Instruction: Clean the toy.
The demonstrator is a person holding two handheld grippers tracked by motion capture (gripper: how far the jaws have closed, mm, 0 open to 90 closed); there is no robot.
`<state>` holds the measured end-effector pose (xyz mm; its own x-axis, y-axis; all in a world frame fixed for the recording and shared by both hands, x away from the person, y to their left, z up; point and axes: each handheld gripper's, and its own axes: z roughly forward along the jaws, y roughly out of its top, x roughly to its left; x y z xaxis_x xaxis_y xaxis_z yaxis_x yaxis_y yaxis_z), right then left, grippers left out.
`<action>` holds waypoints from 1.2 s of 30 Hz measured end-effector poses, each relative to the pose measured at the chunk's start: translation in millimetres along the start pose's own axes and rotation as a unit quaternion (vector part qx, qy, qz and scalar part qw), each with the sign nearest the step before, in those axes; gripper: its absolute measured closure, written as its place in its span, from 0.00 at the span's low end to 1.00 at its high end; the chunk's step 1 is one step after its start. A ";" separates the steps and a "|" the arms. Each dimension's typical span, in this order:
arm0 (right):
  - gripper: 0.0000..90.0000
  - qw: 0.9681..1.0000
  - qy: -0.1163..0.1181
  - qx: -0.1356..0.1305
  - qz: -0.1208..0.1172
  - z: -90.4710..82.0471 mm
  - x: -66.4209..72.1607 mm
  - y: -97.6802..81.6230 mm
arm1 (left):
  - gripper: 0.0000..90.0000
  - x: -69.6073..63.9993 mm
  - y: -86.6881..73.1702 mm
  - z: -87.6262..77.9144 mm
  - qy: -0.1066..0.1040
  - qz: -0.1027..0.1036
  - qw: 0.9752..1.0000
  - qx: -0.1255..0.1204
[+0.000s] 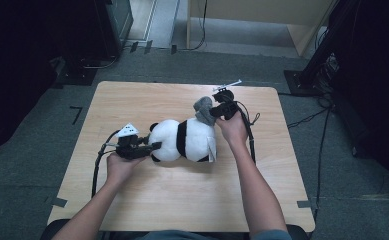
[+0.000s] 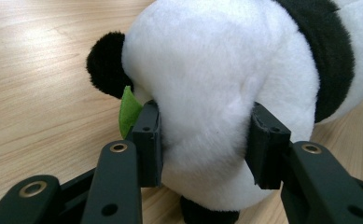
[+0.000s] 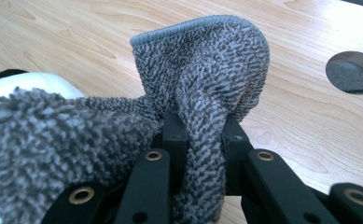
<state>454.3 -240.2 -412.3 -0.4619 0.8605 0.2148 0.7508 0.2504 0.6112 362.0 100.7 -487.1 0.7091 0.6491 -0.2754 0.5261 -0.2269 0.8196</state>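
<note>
A black-and-white plush panda lies on its side in the middle of the wooden table. My left gripper is shut on the panda's white head, both pads pressed into the fur beside a black ear and a green felt leaf. My right gripper is shut on a bunched grey terry cloth, held against the panda's upper right end. In the right gripper view the cloth is pinched between the pads and drapes over the white plush.
A round cable hole is cut in the tabletop near the right gripper. Cables trail from both grippers across the table. Dark equipment stands and a wooden cabinet sit on the floor beyond the far edge.
</note>
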 end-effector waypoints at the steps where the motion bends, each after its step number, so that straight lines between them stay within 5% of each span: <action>1: 0.87 1.000 -0.001 -0.001 0.001 0.1 -2.2 -1.8 | 0.61 0.1 0.1 0.0 0.000 0.000 1.000 0.000; 10: 0.87 1.000 -0.029 0.006 0.009 -10.7 -17.2 -9.6 | 0.60 0.1 0.1 -0.1 0.002 -0.005 1.000 0.001; 14: 0.87 0.999 -0.031 -0.024 0.000 -34.8 -13.3 -4.3 | 0.60 -0.5 0.7 -0.2 0.000 -0.014 1.000 0.001; 19: 0.87 0.997 -0.014 -0.065 -0.044 -62.7 18.1 6.8 | 0.59 -1.1 0.9 -0.5 0.000 -0.012 1.000 -0.001; 24: 0.87 0.993 0.022 -0.078 -0.081 -65.1 60.0 12.7 | 0.58 -1.7 0.1 -0.4 0.001 -0.010 1.000 -0.005; 30: 0.87 0.987 0.072 -0.079 -0.116 -39.9 110.2 14.3 | 0.58 -2.4 -0.1 -0.7 0.004 -0.007 1.000 -0.006; 36: 0.87 0.985 0.102 -0.067 -0.120 -6.5 143.9 11.3 | 0.58 -2.5 -0.4 -1.0 0.004 -0.007 1.000 -0.006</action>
<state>393.2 -116.4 -369.6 -0.7134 0.6739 0.1924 0.5461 0.3625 0.7553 359.6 99.9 -486.2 0.6983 0.6575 -0.2828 0.5300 -0.2096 0.8217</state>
